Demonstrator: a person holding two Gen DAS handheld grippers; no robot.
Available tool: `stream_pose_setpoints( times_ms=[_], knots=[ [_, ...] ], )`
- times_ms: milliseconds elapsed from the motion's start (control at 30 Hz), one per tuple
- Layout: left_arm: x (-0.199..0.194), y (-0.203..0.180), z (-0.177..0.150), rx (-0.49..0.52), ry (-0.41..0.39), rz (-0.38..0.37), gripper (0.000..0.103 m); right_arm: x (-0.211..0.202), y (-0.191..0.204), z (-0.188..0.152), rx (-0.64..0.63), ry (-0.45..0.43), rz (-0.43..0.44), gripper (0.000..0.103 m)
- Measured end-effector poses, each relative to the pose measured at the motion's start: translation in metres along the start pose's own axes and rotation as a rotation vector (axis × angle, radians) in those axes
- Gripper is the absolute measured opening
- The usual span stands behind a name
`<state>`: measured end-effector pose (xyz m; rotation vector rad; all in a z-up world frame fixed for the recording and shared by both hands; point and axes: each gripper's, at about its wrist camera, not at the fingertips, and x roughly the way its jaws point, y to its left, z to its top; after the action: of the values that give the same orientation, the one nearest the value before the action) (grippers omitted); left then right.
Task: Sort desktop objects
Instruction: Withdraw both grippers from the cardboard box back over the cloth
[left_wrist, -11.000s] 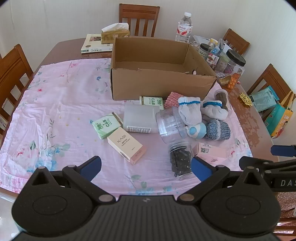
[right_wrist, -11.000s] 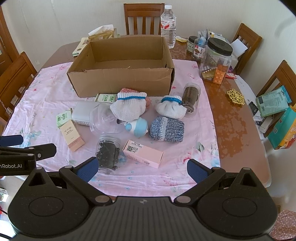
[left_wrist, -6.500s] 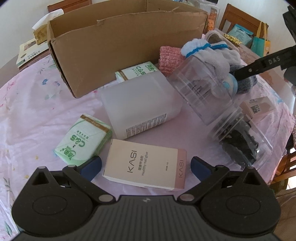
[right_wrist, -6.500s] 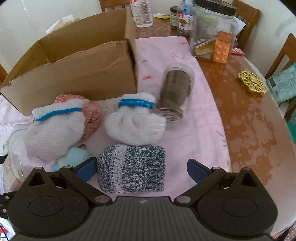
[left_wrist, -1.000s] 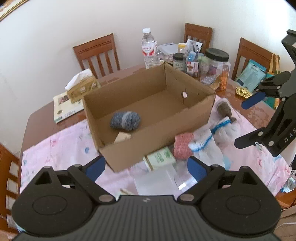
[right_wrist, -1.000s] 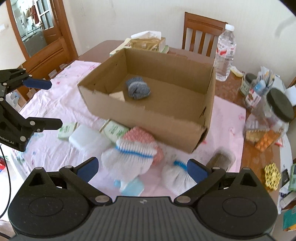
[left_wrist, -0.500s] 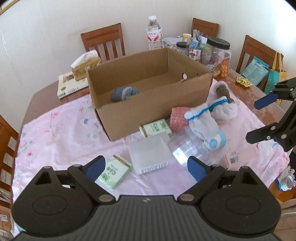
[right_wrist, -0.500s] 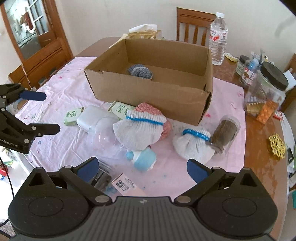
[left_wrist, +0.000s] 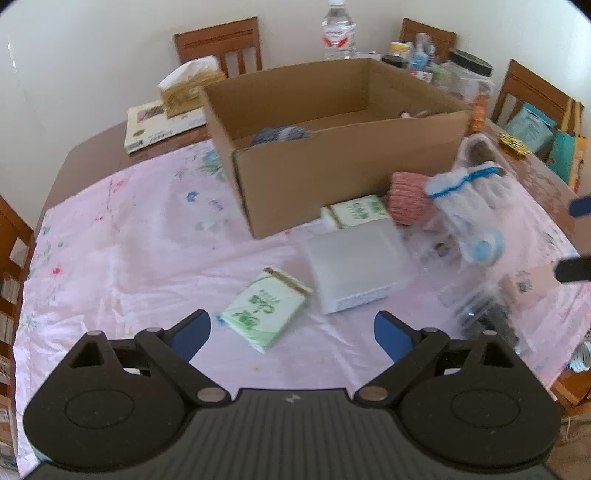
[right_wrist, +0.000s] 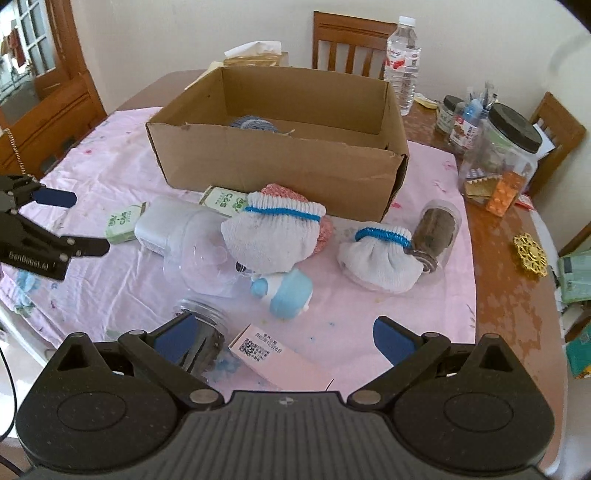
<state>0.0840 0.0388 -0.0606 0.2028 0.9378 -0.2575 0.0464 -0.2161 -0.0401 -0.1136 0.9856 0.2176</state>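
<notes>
An open cardboard box (left_wrist: 343, 173) (right_wrist: 280, 166) stands on the pink cloth with a grey-blue sock (left_wrist: 280, 134) (right_wrist: 253, 123) inside. In front of it lie a green tissue pack (left_wrist: 266, 308), a white plastic box (left_wrist: 352, 271), a second green pack (left_wrist: 354, 210), a pink sock (left_wrist: 408, 199), two white socks (right_wrist: 273, 232) (right_wrist: 380, 254), a blue-white bottle (right_wrist: 286, 291), clear jars (right_wrist: 437, 227) and a pink carton (right_wrist: 277, 360). My left gripper (left_wrist: 291, 334) is open above the near cloth, just short of the tissue pack. My right gripper (right_wrist: 282, 338) is open over the pink carton.
Wooden chairs ring the table. A water bottle (right_wrist: 402, 62), a big dark-lidded jar (right_wrist: 498, 162) and small jars crowd the far right. A tissue box (left_wrist: 188, 88) and a book (left_wrist: 159, 125) lie behind the cardboard box. Bare pink cloth (left_wrist: 122, 240) stretches to the left.
Both grippers have come down and closer to the items in front of the box. The left one now hangs near the green tissue pack, the right one near the pink carton.
</notes>
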Motion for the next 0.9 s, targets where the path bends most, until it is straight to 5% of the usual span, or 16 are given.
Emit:
stream_pose_setpoints(
  times_ms=[433, 900],
  knots=[
    [0.046, 0.050, 0.029, -0.150, 0.019, 0.030, 0.095, 0.010, 0.011, -0.013, 0.097, 0.032, -0.089, 0.103],
    [0.094, 0.053, 0.032, -0.152, 0.108, 0.042, 0.095, 0.008, 0.011, -0.019, 0.164, 0.050, -0.122, 0.103]
  ],
)
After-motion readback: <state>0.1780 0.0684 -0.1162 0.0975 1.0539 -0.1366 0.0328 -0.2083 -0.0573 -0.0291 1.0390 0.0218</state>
